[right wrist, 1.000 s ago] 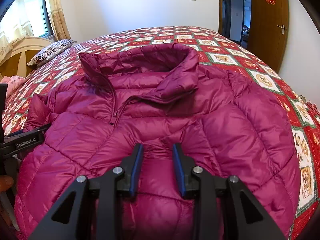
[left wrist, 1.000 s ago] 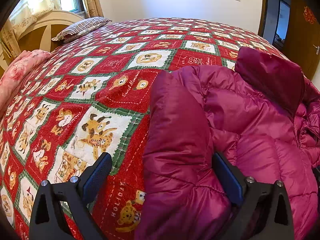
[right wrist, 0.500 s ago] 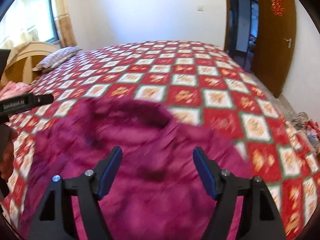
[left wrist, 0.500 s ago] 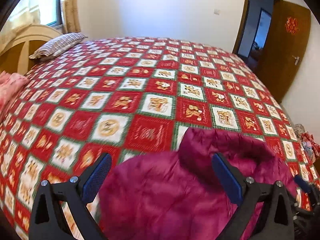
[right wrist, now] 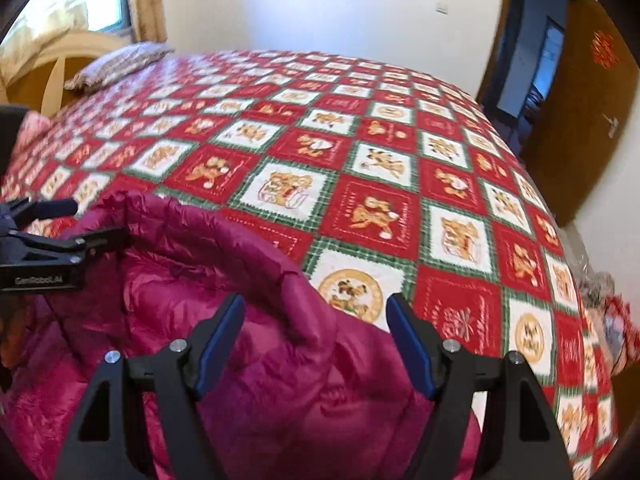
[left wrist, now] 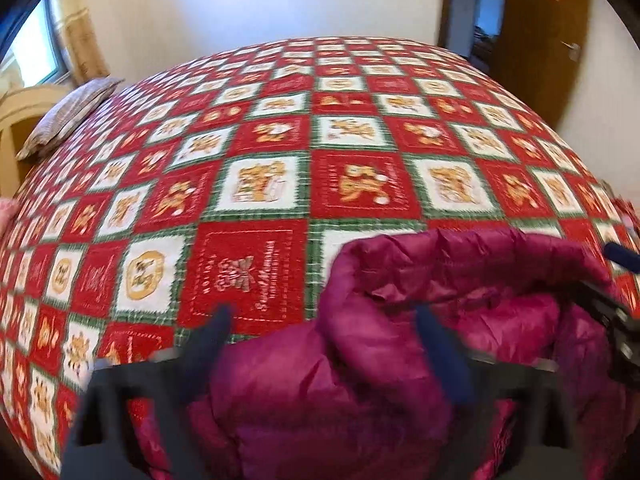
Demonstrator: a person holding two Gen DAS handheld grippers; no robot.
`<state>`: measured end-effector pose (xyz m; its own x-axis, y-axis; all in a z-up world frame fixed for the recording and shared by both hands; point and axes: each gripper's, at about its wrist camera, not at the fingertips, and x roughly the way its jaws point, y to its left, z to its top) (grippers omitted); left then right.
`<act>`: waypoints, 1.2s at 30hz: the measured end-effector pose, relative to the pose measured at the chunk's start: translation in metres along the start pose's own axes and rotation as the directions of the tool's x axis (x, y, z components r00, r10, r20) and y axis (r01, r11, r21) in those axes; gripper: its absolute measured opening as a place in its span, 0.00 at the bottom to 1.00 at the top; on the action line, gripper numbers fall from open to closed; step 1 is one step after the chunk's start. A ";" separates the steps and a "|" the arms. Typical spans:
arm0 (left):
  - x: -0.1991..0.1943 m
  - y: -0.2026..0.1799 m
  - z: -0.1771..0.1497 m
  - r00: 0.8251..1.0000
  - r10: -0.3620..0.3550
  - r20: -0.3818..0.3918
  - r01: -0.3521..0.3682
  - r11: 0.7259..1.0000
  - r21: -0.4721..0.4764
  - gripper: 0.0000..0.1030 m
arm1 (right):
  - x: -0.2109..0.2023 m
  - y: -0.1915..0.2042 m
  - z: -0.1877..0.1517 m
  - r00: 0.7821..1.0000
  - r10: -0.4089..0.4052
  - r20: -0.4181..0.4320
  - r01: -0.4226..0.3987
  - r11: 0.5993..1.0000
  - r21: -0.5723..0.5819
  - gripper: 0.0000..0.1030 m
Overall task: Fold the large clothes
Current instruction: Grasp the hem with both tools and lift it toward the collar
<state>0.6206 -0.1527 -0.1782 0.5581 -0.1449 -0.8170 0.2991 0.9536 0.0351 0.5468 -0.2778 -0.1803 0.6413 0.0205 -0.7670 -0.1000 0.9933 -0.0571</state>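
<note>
A: What is seen from the left wrist?
B: A magenta puffer jacket [left wrist: 400, 360] is bunched on the patterned bedspread [left wrist: 280, 140]. The left gripper [left wrist: 324, 344], blurred, is closing with jacket folds between its jaws; contact cannot be told.

A: And from the right wrist?
B: The right gripper [right wrist: 316, 344] is closing over the raised collar [right wrist: 240, 240], pads not yet pressing.

jacket [right wrist: 248, 344] on bed [right wrist: 400, 184] near edge, pillow [right wrist: 116, 64] far-left.
</note>
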 end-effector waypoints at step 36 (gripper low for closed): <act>-0.084 0.023 -0.047 0.948 0.023 0.318 -0.002 0.998 -0.068 0.94 | 0.002 -0.003 -0.069 0.992 -0.124 0.021 0.124 0.992 -0.038 0.08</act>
<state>0.5440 -0.1057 -0.1361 0.7819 -0.1992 -0.5907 0.2451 0.9695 -0.0024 0.4958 -0.2884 -0.2259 0.6643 -0.1001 -0.7408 -0.0485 0.9831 -0.1763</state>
